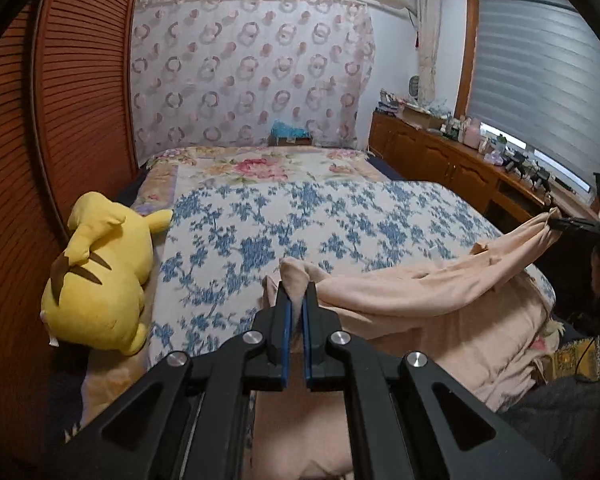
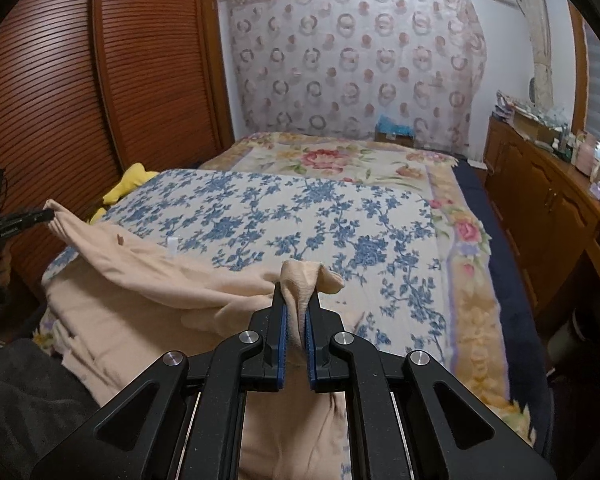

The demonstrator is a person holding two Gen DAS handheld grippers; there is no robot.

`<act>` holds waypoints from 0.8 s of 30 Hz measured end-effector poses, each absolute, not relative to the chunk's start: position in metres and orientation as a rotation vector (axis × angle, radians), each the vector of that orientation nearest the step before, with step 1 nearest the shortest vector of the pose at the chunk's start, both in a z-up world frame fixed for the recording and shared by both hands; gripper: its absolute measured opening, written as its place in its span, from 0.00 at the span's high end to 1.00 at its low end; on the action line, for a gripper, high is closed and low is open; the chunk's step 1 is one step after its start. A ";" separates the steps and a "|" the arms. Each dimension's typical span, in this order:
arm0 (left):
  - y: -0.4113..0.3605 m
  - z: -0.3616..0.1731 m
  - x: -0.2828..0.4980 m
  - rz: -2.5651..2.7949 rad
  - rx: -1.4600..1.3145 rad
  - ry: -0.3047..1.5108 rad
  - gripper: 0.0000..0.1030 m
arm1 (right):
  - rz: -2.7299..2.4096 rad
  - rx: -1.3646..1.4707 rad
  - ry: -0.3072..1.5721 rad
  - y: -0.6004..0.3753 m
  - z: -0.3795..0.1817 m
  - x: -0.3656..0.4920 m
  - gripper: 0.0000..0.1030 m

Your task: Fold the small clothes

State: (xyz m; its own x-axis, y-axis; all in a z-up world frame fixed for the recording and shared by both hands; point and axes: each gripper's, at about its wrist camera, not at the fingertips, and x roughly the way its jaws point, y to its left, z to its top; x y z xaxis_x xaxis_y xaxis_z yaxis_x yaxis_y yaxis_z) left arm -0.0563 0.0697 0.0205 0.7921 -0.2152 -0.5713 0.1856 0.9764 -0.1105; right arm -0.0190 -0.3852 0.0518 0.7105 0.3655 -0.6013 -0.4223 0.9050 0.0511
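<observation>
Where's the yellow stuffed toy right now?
The yellow plush toy lies at the left edge of the bed in the left wrist view, between the blue-flowered quilt and the wooden louvered wardrobe. The right wrist view shows only a bit of it.

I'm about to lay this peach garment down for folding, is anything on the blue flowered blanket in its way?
Nothing visible does. Both tongs, left and right, grip the peach garment, and the blue flowered blanket ahead is bare. The yellow plush toy lies off its left edge.

The right tool [image 2: 296, 296] pinches a corner of the peach garment [image 2: 148, 276]; the left tool [image 2: 46, 215] grips its far corner above the bed [image 2: 340, 216].
</observation>
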 end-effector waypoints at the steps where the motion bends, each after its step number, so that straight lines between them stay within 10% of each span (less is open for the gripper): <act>1: 0.070 0.018 -0.056 -0.211 -0.045 0.630 0.98 | 0.449 -0.092 0.649 -0.386 0.050 -0.024 0.95; 24: 0.076 -0.032 0.021 -0.217 -0.003 0.805 0.61 | 0.342 -0.127 0.789 -0.379 -0.011 0.022 0.61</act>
